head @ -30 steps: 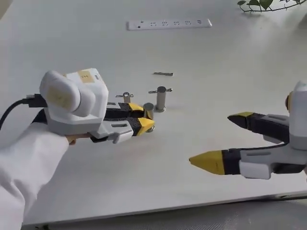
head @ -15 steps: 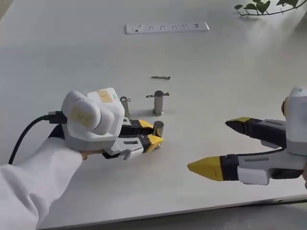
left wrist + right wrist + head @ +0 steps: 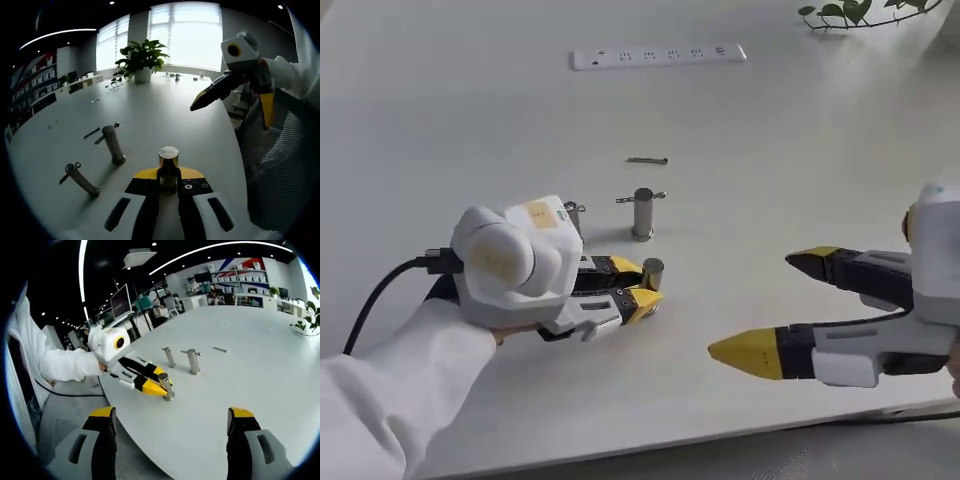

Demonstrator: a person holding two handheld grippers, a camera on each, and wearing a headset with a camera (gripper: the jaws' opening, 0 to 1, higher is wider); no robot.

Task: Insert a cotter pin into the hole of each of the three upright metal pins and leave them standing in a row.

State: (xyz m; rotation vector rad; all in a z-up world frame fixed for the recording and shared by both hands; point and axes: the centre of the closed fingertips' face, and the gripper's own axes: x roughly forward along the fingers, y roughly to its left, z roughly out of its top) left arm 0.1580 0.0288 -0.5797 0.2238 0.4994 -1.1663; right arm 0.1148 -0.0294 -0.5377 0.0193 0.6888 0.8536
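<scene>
A wide white table [image 3: 800, 150] in a bright office carries one power strip [image 3: 658, 56] and one plant sprig [image 3: 850, 12] at its far edge. Three metal pins stand on it. The left tongs [image 3: 641, 281] are clenched on the nearest metal pin [image 3: 652, 270]. The middle metal pin [image 3: 642, 213] and the far-left metal pin [image 3: 574, 216] each have one cotter pin through the top. A third, loose cotter pin [image 3: 647, 160] lies flat beyond them. The right tongs [image 3: 752, 303] hang released, jaws wide, well apart from the pins.
</scene>
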